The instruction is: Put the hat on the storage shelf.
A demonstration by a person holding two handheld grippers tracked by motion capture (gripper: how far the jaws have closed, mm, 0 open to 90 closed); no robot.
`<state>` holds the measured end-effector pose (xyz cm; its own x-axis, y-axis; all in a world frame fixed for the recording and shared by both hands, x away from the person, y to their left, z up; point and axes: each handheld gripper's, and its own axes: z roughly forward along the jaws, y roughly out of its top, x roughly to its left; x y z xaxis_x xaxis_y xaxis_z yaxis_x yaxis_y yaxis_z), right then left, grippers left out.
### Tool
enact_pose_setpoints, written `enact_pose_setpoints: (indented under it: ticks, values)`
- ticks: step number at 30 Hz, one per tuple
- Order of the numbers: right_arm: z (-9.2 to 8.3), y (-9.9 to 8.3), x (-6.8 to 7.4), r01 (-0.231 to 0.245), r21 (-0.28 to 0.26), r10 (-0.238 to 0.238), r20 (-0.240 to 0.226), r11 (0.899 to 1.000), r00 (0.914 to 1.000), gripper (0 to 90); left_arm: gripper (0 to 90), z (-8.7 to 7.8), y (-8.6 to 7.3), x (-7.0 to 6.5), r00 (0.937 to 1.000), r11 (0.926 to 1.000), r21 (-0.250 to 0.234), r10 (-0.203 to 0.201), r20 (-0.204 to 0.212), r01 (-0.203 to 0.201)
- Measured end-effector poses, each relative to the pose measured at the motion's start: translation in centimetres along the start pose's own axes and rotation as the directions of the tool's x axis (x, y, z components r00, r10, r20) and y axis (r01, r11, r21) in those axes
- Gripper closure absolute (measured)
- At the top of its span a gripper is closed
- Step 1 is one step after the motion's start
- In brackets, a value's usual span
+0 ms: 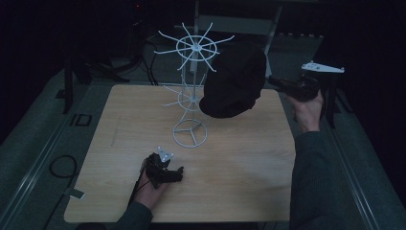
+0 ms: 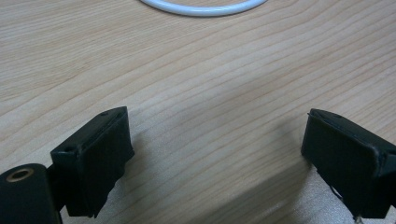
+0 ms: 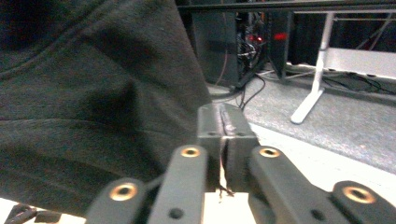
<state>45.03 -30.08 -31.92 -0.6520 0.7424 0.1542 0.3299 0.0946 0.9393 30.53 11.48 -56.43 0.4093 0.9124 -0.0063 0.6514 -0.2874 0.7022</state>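
Left gripper (image 1: pixel 178 173) low centre on bench (image 1: pixel 239 163), jaws apart, empty. Right gripper (image 1: pixel 272 82) upper right, jaws clamped on black cap (image 1: pixel 234 81) beside white wire rack (image 1: pixel 191 91).

One wooden desk (image 1: pixel 239 182). One white wire rack (image 1: pixel 191 96), with two tiers of spokes and one ring base. One black cap (image 1: pixel 234 81). Two grippers: left gripper (image 1: pixel 170 172), right gripper (image 1: pixel 275 82). Two forearms.
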Motion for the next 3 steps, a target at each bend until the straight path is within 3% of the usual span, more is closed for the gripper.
enact_pose_setpoints:
  ticks: [3]
  values:
    - [0.15, -0.1, 0.08, 0.004, 0.016, -0.004, 0.016, 1.0, 0.9999, 90.0, 8.9, 0.0, 0.0, 0.0, 1.0, 1.0, 0.0, 0.001, 0.0, -0.001]
